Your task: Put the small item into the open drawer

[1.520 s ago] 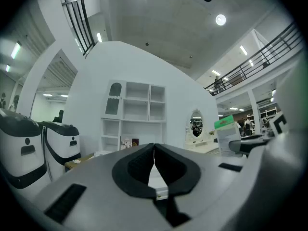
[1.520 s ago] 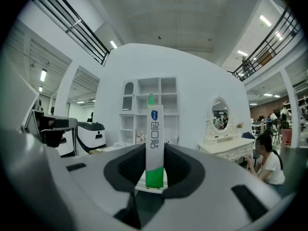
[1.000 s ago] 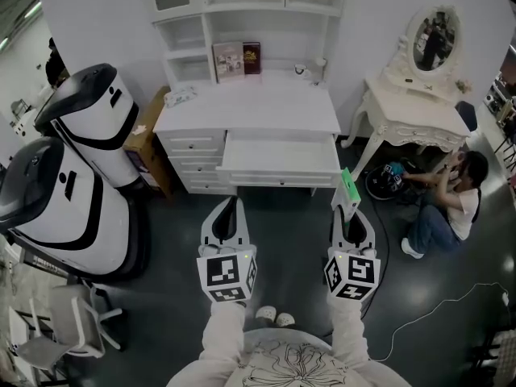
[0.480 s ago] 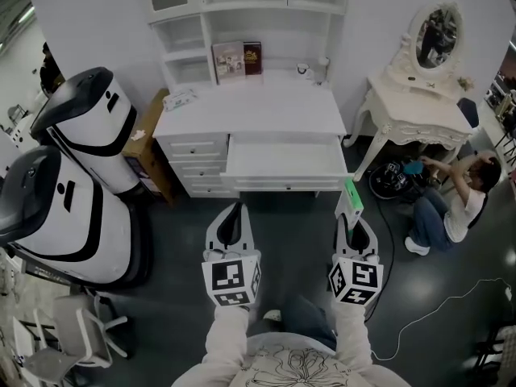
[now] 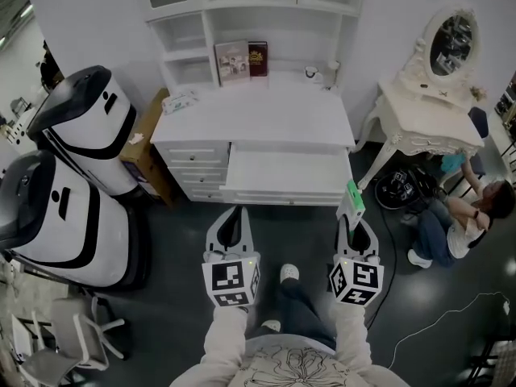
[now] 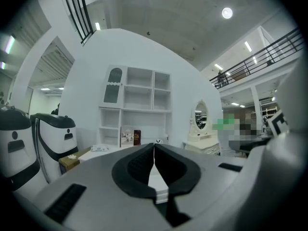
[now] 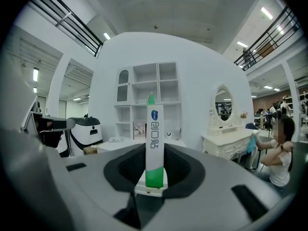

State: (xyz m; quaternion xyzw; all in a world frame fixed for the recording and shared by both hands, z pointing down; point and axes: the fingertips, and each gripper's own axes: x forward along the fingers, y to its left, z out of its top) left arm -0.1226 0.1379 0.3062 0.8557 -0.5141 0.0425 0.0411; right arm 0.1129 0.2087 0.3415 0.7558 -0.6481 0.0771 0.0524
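Note:
The small item is a white and green tube (image 5: 351, 199) that stands up out of my right gripper (image 5: 353, 221), whose jaws are shut on its green lower end (image 7: 154, 173). The tube's tip lies just off the front right corner of the open drawer (image 5: 286, 170), which is pulled out of the white desk (image 5: 254, 113) and looks bare inside. My left gripper (image 5: 232, 215) hangs level with the right one, in front of the drawer's left half. Its jaws (image 6: 154, 150) are shut with nothing between them.
Two large white and black machines (image 5: 85, 127) stand at the left beside a cardboard box (image 5: 145, 147). A cream vanity table with a mirror (image 5: 431, 107) is at the right, and a person (image 5: 463, 212) sits on the floor by it. Books (image 5: 240, 58) lean on the desk.
I have stepped towards the desk, so the drawer front now lies closer to both grippers. The right gripper still holds the tube and the left stays shut.

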